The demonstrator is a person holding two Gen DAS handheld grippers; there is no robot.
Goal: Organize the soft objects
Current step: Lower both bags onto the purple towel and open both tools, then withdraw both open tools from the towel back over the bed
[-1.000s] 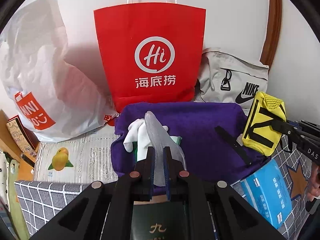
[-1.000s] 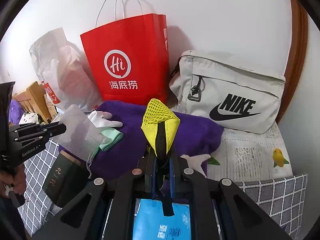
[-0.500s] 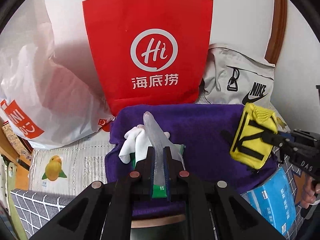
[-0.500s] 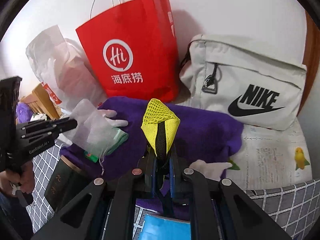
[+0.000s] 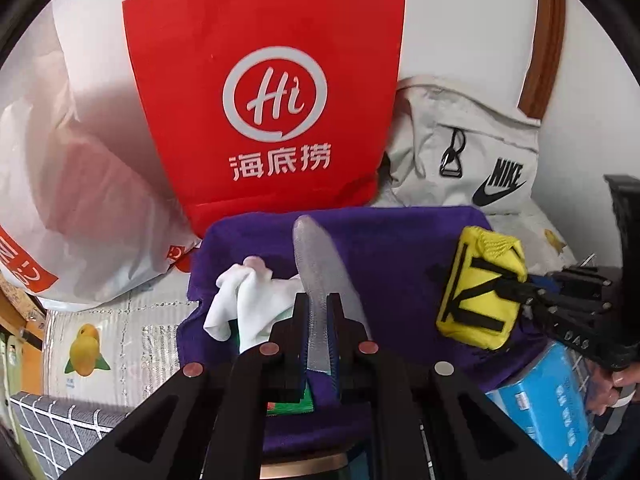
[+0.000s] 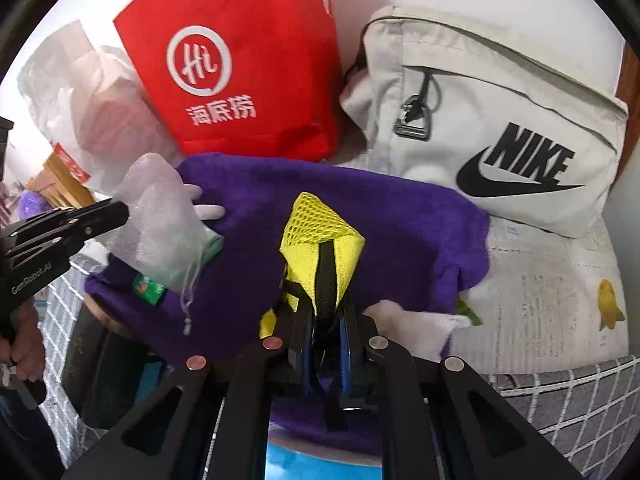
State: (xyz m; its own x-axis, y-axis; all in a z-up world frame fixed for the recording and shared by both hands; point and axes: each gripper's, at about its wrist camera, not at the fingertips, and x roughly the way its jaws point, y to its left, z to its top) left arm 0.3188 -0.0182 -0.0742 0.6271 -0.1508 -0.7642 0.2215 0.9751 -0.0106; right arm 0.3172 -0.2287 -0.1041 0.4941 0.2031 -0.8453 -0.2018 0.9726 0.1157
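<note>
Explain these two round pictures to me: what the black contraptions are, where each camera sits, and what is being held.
No robot here: a person holds a black two-finger gripper in each hand, each with a fisheye camera looking along its fingers.

In the left wrist view, the left gripper is shut on a translucent mesh drawstring pouch. In the right wrist view, the right gripper is shut on a yellow mesh pouch with black straps.

Each view also shows the other gripper at its edge.

Both pouches hang over a purple towel with a white glove on it. Behind stand a red paper bag, a grey Nike bag and a white plastic bag.
</note>
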